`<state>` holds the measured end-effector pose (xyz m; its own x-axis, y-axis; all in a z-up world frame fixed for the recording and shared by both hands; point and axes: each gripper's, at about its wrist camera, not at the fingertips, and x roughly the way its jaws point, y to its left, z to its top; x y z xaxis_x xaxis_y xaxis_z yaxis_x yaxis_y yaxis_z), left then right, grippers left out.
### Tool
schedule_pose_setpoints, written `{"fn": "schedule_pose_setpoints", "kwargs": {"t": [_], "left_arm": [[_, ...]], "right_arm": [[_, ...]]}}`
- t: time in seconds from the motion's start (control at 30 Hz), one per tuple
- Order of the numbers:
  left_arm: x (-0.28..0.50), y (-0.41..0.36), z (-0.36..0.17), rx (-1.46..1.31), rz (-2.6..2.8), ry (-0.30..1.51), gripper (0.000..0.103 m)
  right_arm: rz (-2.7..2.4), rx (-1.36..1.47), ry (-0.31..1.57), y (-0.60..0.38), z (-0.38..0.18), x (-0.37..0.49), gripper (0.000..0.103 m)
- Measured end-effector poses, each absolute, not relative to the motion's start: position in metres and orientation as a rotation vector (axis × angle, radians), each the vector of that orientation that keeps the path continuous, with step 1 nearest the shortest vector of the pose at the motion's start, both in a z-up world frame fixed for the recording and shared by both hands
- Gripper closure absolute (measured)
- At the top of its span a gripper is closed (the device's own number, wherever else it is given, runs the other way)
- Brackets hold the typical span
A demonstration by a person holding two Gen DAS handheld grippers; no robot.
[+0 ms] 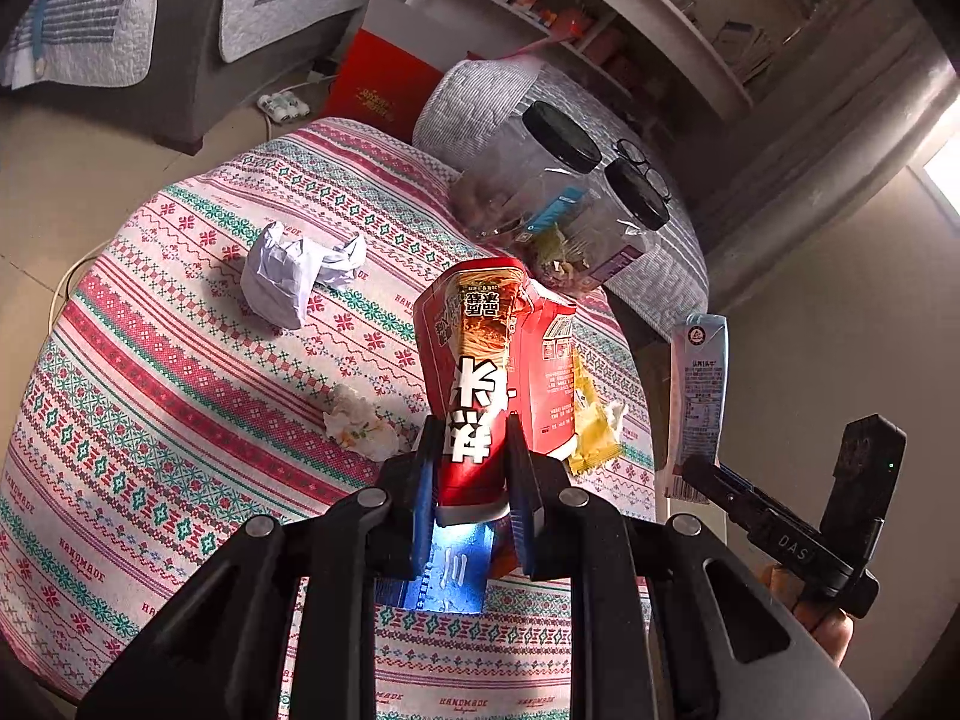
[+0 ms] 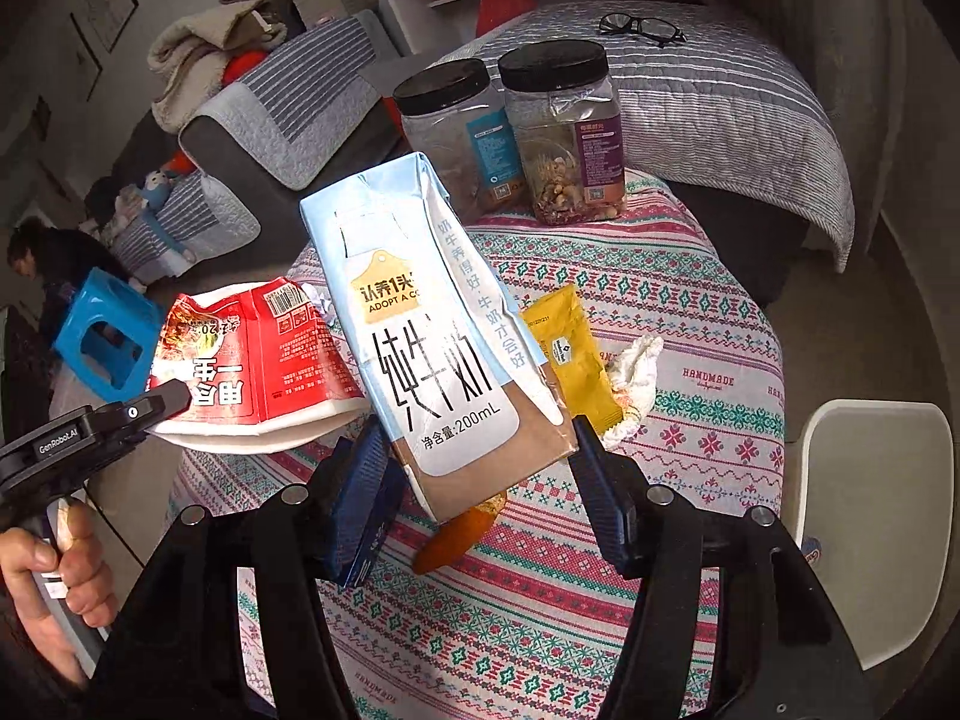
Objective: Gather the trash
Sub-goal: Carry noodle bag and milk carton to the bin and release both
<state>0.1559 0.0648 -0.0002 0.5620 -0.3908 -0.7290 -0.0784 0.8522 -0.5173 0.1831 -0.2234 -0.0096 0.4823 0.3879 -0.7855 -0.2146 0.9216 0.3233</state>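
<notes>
Red noodle cup (image 1: 486, 372), crushed flat, is clamped between the left gripper (image 1: 471, 468) fingers, held above the patterned tablecloth (image 1: 180, 396); fingers closed on its lower end. From the right wrist view the same cup (image 2: 252, 360) shows at left, white rim down, with the left gripper's tip in front of it. Milk carton (image 2: 432, 324), pale blue and white, 200mL print, is pinched at its brown base by the right gripper (image 2: 480, 456), tilted left, lifted off the table. In the left view the carton (image 1: 699, 384) is at the right edge, upright, in the other gripper's fingers.

Still on the cloth: yellow sachet (image 2: 570, 354) just behind the carton, a crumpled tissue (image 2: 636, 378) touching the sachet's right side, an orange peel-like scrap (image 2: 462, 534) under the carton. Left view adds a crumpled white paper (image 1: 294, 276) mid-table and a floral tissue wad (image 1: 360, 426) near the left fingers.

Far edge of the table: two clear jars with black lids (image 2: 510, 126), side by side, nuts in the right one. Glasses (image 2: 642, 27) lie on the striped bed cover (image 2: 750, 102) behind. Blue stool (image 2: 108, 342) on the floor at left, white chair (image 2: 876, 510) at right.
</notes>
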Motion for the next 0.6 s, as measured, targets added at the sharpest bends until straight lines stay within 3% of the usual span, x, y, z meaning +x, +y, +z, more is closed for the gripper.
{"fn": "schedule_pose_setpoints", "kwargs": {"t": [0.6], "left_arm": [[0.151,-0.132,-0.01,-0.425,-0.532,1.029,0.082]], "right_arm": [[0.003,0.515,0.935,-0.421,-0.003,0.105,0.045]]}}
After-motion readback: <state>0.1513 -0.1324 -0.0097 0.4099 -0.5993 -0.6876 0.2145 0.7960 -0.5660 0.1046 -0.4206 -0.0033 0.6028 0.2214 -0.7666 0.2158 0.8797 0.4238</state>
